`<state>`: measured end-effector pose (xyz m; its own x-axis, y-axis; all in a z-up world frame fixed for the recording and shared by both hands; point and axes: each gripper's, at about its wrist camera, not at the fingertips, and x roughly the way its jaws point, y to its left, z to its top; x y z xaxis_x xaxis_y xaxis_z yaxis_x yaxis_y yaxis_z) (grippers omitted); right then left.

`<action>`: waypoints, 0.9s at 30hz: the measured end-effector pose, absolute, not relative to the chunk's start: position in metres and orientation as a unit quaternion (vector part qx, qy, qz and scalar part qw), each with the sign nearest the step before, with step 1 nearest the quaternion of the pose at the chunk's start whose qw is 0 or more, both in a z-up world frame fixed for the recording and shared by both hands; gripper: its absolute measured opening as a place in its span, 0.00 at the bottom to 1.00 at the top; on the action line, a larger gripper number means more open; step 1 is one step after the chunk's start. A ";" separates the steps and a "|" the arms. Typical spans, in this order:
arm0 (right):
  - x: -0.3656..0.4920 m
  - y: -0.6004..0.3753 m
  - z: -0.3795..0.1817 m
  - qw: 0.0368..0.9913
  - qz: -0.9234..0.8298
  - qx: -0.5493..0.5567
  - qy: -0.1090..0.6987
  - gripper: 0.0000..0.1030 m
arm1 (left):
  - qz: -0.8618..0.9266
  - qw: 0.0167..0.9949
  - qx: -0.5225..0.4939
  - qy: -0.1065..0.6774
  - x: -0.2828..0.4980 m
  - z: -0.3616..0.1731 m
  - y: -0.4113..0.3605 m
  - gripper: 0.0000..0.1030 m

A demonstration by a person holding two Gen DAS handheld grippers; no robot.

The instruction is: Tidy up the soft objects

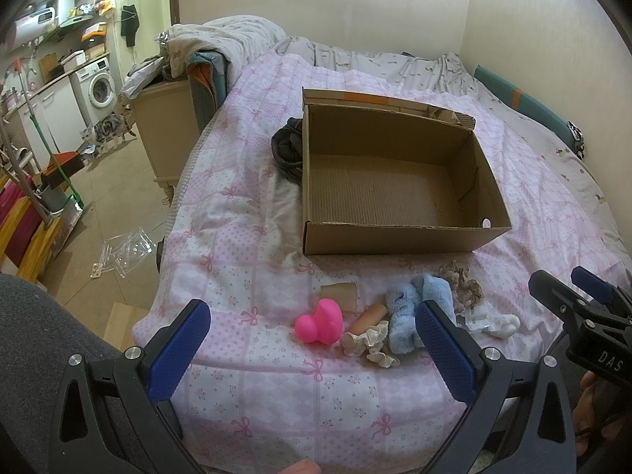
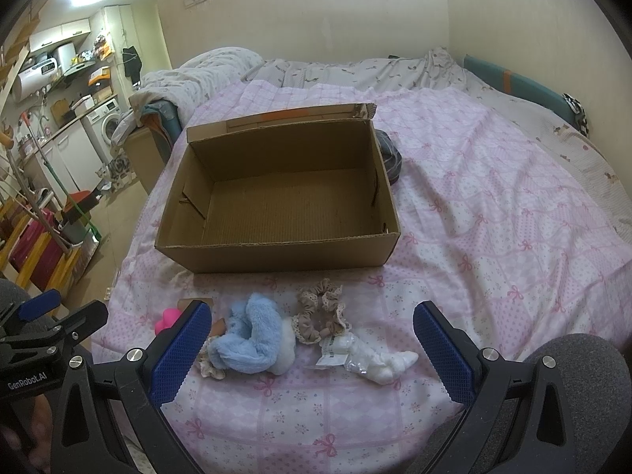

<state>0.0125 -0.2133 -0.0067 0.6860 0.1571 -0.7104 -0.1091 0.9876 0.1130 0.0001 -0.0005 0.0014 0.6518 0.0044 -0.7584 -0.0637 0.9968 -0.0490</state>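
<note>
An open, empty cardboard box [image 1: 395, 233] [image 2: 276, 252] sits on the pink quilted bed. In front of it lies a row of soft things: a pink squishy toy [image 1: 320, 322] [image 2: 164, 322], a blue fluffy scrunchie [image 1: 410, 312] [image 2: 249, 335], a beige lace scrunchie [image 1: 371, 341], a brown scrunchie [image 1: 462, 286] [image 2: 322, 310] and white socks in a clear wrapper [image 1: 493, 320] [image 2: 371, 357]. My left gripper [image 1: 312, 355] is open and empty, near the pink toy. My right gripper [image 2: 312, 355] [image 1: 584, 300] is open and empty, above the blue scrunchie and socks.
A dark bundle of cloth [image 1: 286, 146] [image 2: 389, 158] lies against the box's far side. Crumpled bedding [image 1: 221, 43] is piled at the bed's head. A wooden nightstand [image 1: 166, 126] stands left of the bed, with floor clutter and a kitchen beyond.
</note>
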 end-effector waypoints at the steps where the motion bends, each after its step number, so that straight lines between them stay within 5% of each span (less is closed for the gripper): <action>1: 0.013 -0.213 -0.007 0.918 0.073 0.031 0.389 1.00 | 0.019 0.908 -0.036 0.417 0.000 0.001 0.000 1.00; 27: 0.013 -0.215 -0.007 0.917 0.072 0.036 0.392 1.00 | 0.019 0.907 -0.035 0.418 -0.002 0.001 0.001 1.00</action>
<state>0.0134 -0.2151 -0.0072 0.6825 0.1598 -0.7132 -0.1036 0.9871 0.1220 -0.0016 0.0006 0.0009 0.6493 0.0044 -0.7605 -0.0635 0.9968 -0.0484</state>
